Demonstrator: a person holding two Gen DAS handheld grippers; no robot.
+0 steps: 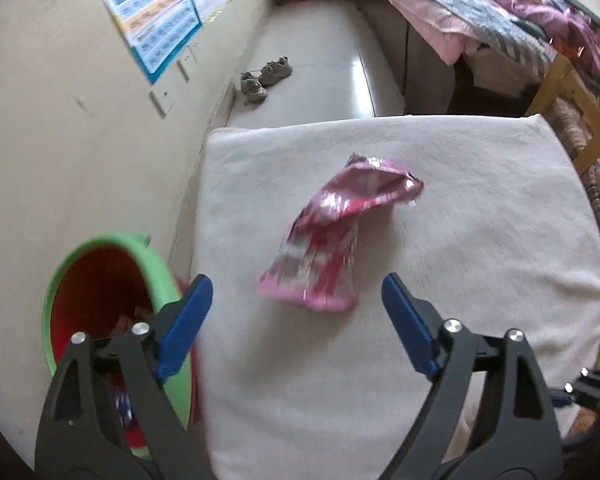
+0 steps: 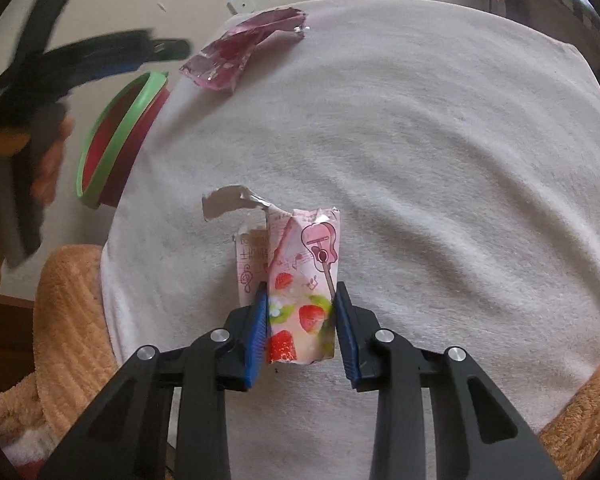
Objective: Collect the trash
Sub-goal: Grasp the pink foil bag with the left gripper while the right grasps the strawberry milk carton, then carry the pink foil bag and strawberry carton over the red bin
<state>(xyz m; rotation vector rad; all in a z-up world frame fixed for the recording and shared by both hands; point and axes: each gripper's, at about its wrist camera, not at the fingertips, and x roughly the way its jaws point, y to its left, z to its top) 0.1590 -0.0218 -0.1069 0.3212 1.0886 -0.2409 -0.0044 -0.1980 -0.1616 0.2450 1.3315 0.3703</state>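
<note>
**Two wrappers on the cloth; carton between right fingers**

A white cloth (image 1: 460,240) is being seen spread over the counter in both views. On it, a crumpled pink foil wrapper (image 1: 332,232) is being viewed ahead of the left hand-held gripper (image 1: 296,300), whose blue fingers (image 1: 188,320) are being held wide apart with nothing between them. The wrapper is lying just beyond the fingertips; whether it is being touched cannot be told, as that part is blurred.

A bin (image 1: 160,276) with a green rim and red inside is being seen at the left edge of the cloth, just beside the left finger. Some items are lying inside it, too dim to name.

In the right wrist view, a torn carton (image 2: 304,292) printed with strawberries and a pink guitar is being held between the fingers of the right hand-held gripper (image 2: 300,320). The blue pads (image 2: 260,332) are being pressed against both sides of the carton, so the grip is closed on it. The carton's torn top is pointing away from the camera, and its base is resting on the cloth.

From this view the wrapper (image 2: 240,56) is being seen near the far left edge of the cloth, well apart from the carton, with the bin (image 2: 116,136) beside it and the left hand-held gripper (image 2: 100,56) blurred above the bin.

A pair of shoes (image 1: 264,76) is being seen on the floor by the wall, beyond the counter.
</note>
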